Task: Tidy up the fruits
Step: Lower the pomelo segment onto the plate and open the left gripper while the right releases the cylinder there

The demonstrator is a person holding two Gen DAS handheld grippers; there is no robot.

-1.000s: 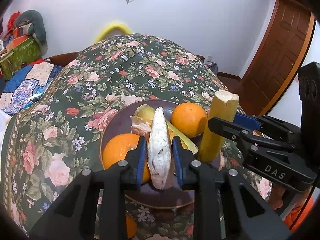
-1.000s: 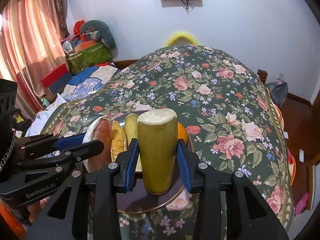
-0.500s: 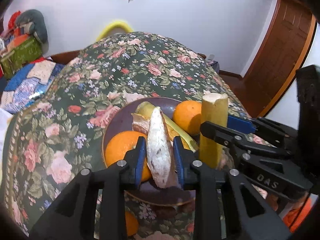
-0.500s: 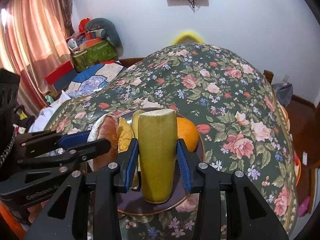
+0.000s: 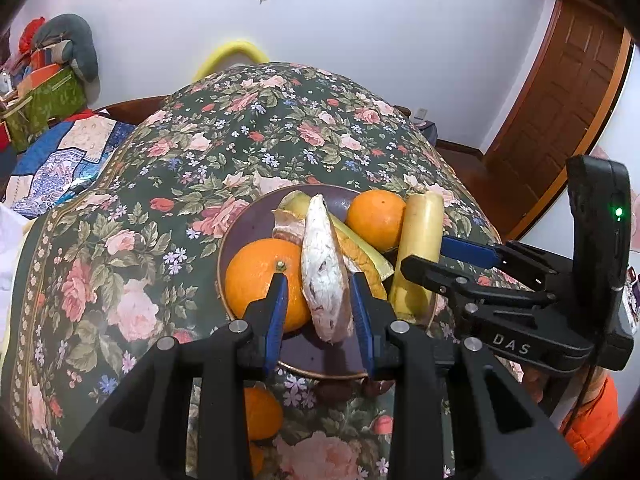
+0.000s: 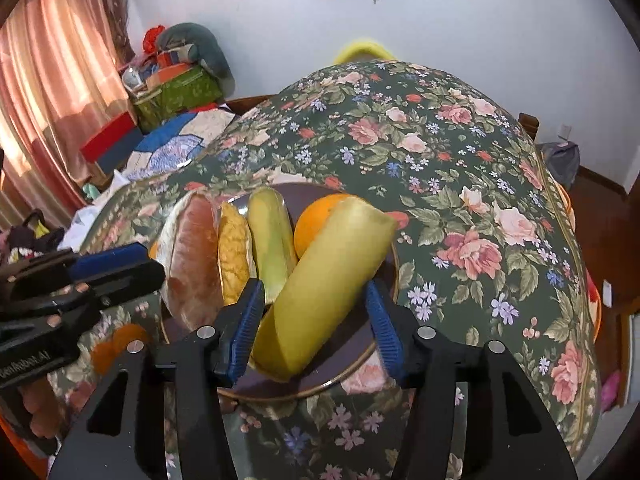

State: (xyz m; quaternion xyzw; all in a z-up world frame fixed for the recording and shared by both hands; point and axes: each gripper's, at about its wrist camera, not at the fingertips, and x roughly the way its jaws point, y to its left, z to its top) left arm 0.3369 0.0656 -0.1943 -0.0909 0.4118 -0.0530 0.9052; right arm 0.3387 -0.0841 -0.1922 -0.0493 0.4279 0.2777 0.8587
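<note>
Both grippers hover low over the near edge of the plate [image 5: 240,236], side by side. The left gripper [image 5: 319,304] has its jaws spread, blue pads [image 5: 276,308] clear on either side. The right gripper [image 6: 316,314], just beside it, is likewise parted, fingers wide.

White raised letters "DAS" stand on the black body of the right claw [image 5: 420,254], seen to the right of the left claw [image 5: 318,300] in the left wrist view. In the right wrist view, white print reading "enRobot.AI", its first letter cut off at the frame edge, stands on the black body of the left claw [image 6: 120,264]. No other writing is legible.
</note>
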